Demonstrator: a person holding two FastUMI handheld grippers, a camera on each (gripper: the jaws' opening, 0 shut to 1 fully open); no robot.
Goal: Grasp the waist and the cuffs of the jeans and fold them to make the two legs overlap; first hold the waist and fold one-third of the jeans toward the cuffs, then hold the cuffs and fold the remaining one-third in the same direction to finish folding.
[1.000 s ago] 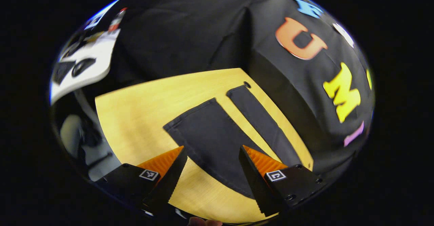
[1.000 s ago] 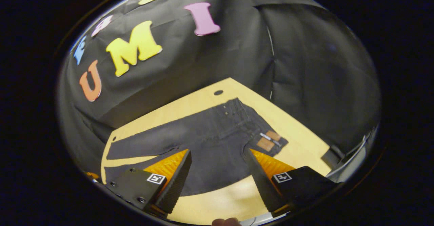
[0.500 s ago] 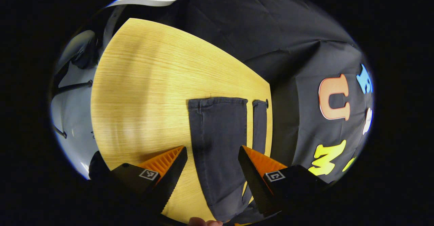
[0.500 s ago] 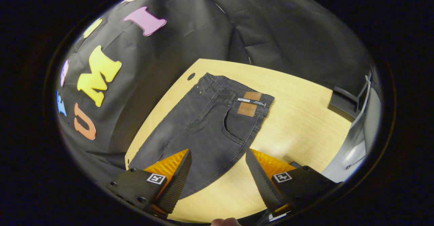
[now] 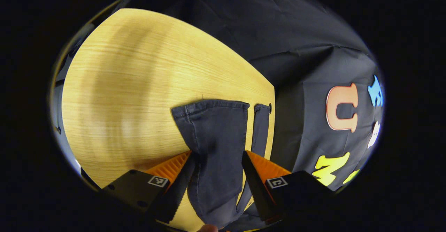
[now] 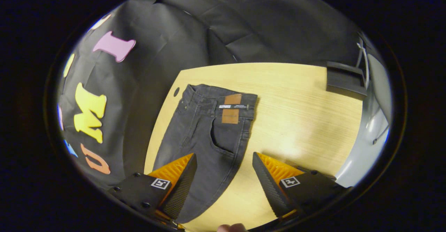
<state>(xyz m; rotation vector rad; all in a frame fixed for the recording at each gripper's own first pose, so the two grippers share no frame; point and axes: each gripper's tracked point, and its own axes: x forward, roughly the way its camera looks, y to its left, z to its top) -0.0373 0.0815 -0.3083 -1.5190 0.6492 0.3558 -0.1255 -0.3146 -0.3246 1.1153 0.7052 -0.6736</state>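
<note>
Left hand-held gripper [image 5: 216, 164]: jaws spread, straddling the nearer leg of the jeans [image 5: 217, 145] a little short of its cuff [image 5: 209, 106]. Fabric looks bunched between the fingers [image 5: 177, 186], but whether they press on it I can't tell. Not a pinch from what shows. Far leg [image 5: 260, 127] lies just beside, parallel, narrow strip of desk [image 5: 139, 85] between the two. A small hole in the desk [image 5: 270, 105] sits right at the far cuff.

Right hand-held gripper [image 6: 224, 176]: jaws spread, nothing between them, hovering above the seat and thigh area. Waist [image 6: 223, 98] with its brown patch [image 6: 230, 110] is well ahead of the fingertips, near the desk's far edge. A grey chair [image 6: 374, 120] sits off the desk's right side.

Jeans lie flat and spread open; legs not overlapped yet. Judgement: this is the approach to the first grasp, cuff on the left, waist on the right.

To do it well:
- Left: slide forward to the cuff hem, take the outer edge, both layers, then close.
- Right: advance to the waistband's near corner by the patch and grip the band, not the pocket.
- Lift both ends together, carry the near leg over the far one, keep the cloth taut so the crotch doesn't twist.
- Risk: grabbing one layer only, or dragging the far leg off the desk edge.
</note>
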